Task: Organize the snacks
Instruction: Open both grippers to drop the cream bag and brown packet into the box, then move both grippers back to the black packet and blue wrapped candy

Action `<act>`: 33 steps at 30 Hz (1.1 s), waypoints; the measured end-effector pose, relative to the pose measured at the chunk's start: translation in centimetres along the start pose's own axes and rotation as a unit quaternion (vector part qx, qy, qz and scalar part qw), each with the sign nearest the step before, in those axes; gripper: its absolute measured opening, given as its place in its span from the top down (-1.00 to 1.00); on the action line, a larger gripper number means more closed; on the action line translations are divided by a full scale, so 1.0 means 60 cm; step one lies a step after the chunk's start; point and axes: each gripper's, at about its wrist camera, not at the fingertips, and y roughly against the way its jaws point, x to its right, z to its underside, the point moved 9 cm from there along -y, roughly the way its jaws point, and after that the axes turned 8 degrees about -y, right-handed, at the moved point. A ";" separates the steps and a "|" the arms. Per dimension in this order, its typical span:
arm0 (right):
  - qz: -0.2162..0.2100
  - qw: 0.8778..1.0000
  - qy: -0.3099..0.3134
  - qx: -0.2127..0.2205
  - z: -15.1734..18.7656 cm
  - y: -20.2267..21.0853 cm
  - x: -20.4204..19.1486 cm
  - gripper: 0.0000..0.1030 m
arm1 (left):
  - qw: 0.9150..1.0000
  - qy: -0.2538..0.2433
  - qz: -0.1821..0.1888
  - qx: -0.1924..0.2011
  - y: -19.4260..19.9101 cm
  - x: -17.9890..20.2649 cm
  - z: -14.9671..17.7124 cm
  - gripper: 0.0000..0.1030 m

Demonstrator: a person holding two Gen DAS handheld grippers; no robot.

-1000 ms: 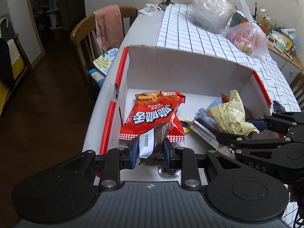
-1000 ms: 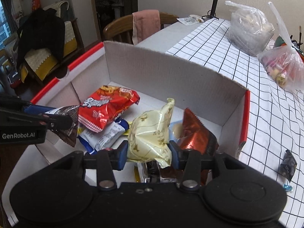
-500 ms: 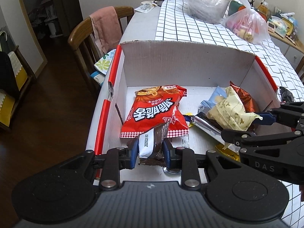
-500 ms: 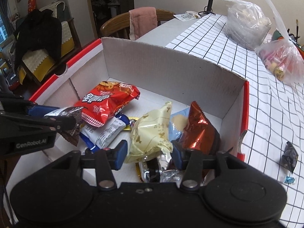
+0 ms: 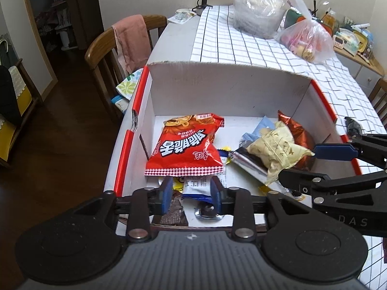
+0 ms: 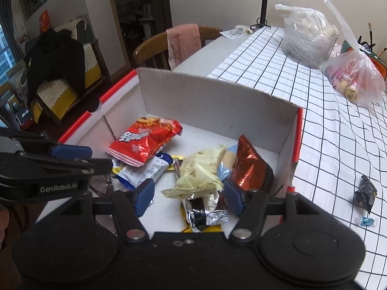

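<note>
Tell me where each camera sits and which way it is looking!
Left wrist view: rides on the left claw, looking forward into the cardboard box at the red snack bag; its own claw is open, and the right claw pokes in from the right.
Right wrist view: rides on the right claw, looking into the same box from its right end; its open claw straddles the pale yellow snack bag, and the left claw shows at the left.
Both views share the box, its snacks and the checked tablecloth.
</note>
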 end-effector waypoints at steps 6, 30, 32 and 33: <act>-0.016 1.000 -0.008 0.022 -0.009 0.042 0.004 -0.35 | 1.000 0.001 0.008 0.023 0.028 0.011 -0.011 0.04; -0.014 0.992 -0.069 0.105 0.004 0.215 0.157 -0.78 | 0.991 -0.036 0.070 0.110 0.112 0.189 -0.079 -0.44; -0.010 0.991 -0.074 0.107 0.012 0.226 0.182 -0.80 | 0.990 -0.039 0.077 0.112 0.110 0.213 -0.085 -0.51; -0.007 0.991 -0.077 0.109 0.016 0.230 0.194 -0.81 | 0.990 -0.041 0.081 0.113 0.108 0.225 -0.088 -0.54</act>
